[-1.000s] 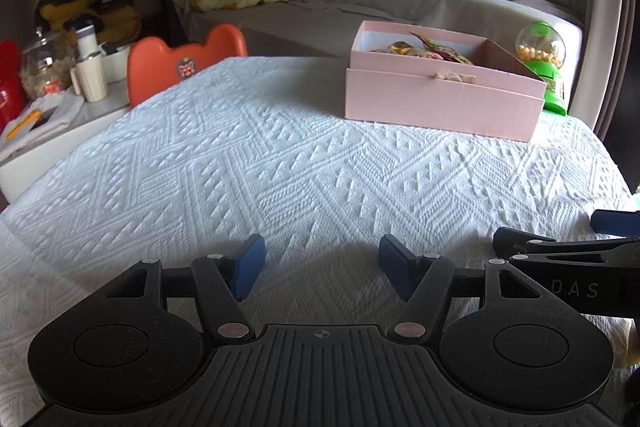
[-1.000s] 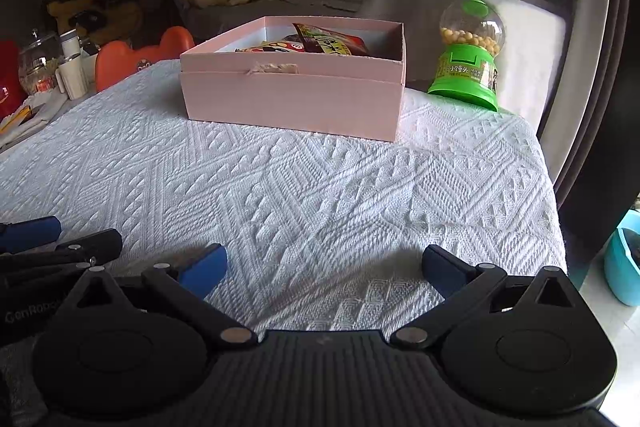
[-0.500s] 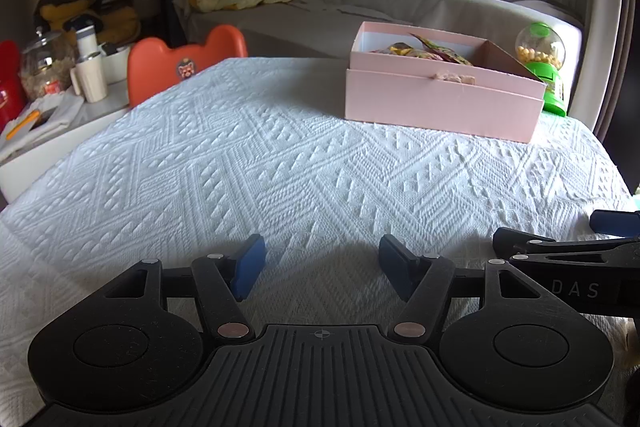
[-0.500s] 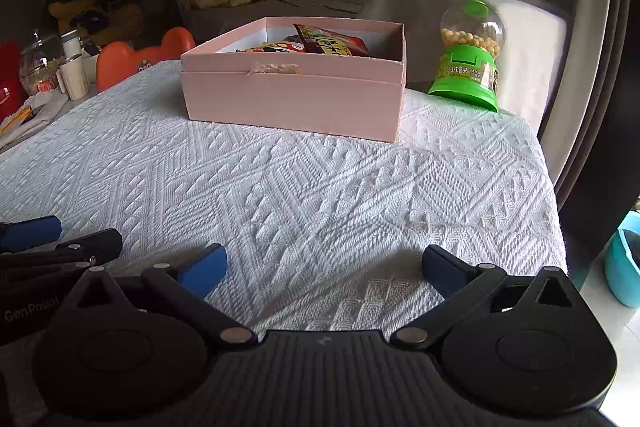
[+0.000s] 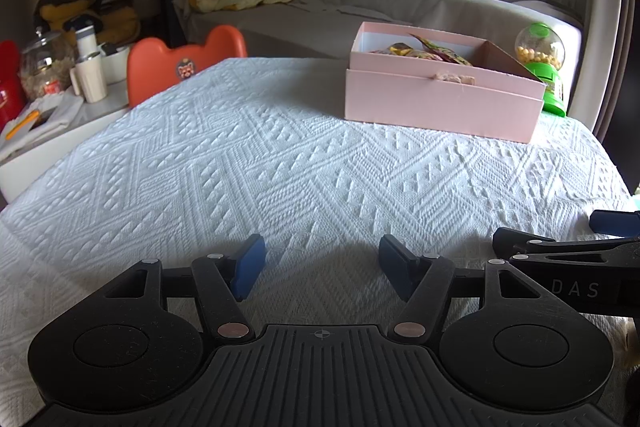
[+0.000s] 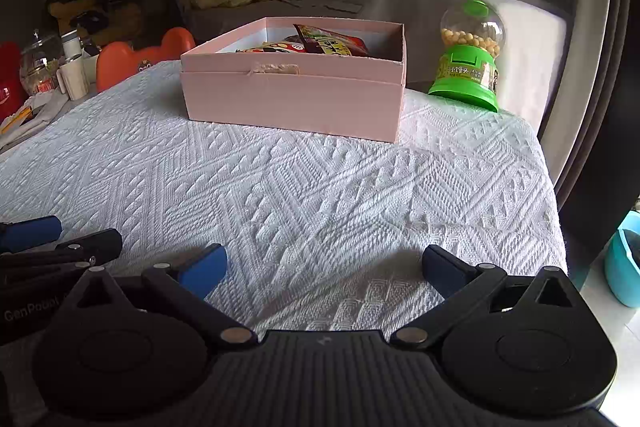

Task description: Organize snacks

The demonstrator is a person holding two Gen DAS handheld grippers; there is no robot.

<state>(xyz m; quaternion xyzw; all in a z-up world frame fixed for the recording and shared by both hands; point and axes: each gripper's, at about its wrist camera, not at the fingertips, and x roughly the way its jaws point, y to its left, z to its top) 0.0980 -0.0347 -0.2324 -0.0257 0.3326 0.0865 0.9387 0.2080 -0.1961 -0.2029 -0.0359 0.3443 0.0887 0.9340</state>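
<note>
Since nothing is between them, I keep my left gripper [image 5: 320,263] and right gripper [image 6: 324,267] wide apart and empty, low over the bench [image 5: 280,167]; the snacks [image 6: 320,45] already lie inside the pink box [image 6: 292,99], far ahead.
</note>
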